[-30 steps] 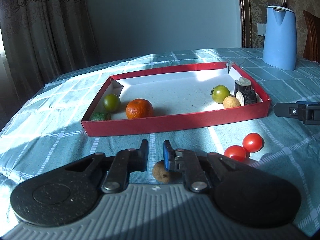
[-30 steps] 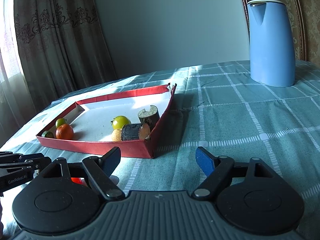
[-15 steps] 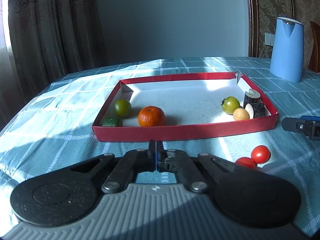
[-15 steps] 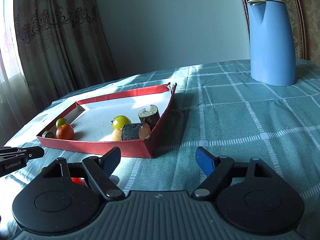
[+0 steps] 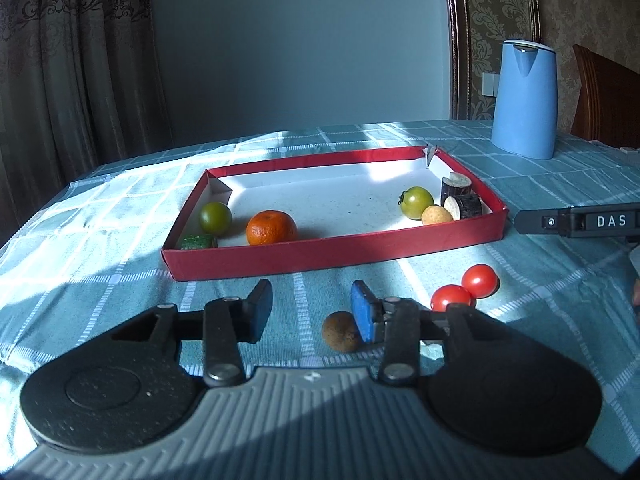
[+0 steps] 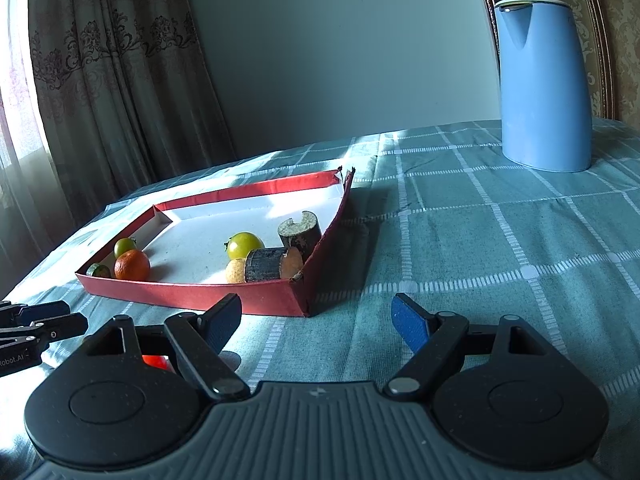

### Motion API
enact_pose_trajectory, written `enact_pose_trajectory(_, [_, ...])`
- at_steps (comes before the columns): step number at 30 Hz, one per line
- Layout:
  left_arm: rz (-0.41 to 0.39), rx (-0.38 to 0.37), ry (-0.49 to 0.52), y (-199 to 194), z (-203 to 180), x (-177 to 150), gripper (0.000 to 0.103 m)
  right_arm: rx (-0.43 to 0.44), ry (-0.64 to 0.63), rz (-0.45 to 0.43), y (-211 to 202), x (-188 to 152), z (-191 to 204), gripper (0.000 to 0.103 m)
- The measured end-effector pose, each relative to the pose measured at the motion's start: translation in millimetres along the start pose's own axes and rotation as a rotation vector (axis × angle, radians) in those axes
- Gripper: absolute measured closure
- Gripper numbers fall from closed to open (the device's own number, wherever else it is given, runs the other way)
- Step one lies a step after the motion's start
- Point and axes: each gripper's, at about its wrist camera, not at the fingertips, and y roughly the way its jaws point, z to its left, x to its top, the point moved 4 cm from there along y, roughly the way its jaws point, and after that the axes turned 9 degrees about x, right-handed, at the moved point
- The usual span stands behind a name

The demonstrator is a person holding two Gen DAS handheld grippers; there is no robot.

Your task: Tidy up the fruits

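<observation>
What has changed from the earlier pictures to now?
The left gripper was shut with nothing between its fingers; its jaws have just been opening, and the brown fruit lies beside its right finger, not gripped. The right gripper stayed open. Everything in the red tray kept its place.

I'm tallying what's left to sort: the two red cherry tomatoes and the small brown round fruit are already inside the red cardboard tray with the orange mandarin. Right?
Not quite. The two red cherry tomatoes and the small brown round fruit lie on the teal checked tablecloth, in front of the red cardboard tray, not inside it. The orange mandarin is in the tray. The left wrist view shows this.
</observation>
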Motion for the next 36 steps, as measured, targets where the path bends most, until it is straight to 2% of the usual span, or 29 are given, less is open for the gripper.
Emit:
enact_pose_trajectory(7, [0.074, -0.010, 0.000, 10, -9, -8, 0.063, 0.000, 0.000, 0.001, 0, 0, 0, 0.021])
enact_pose_trajectory(11, [0.109, -0.016, 0.003, 17, -12, -11, 0.080, 0.001, 0.000, 0.002, 0, 0, 0, 0.021])
enact_pose_trajectory(18, [0.078, -0.007, 0.006, 12, -15, -3, 0.081, 0.001, -0.001, 0.002, 0, 0, 0, 0.021])
enact_pose_trajectory(27, [0.013, 0.084, -0.014, 30, -20, 52, 0.081, 0.001, 0.000, 0.002, 0, 0, 0, 0.021])
enact_pose_trajectory(36, [0.056, 0.160, -0.035, 73, -27, 62, 0.081, 0.006, -0.002, 0.008, 0, -1, 2, 0.021])
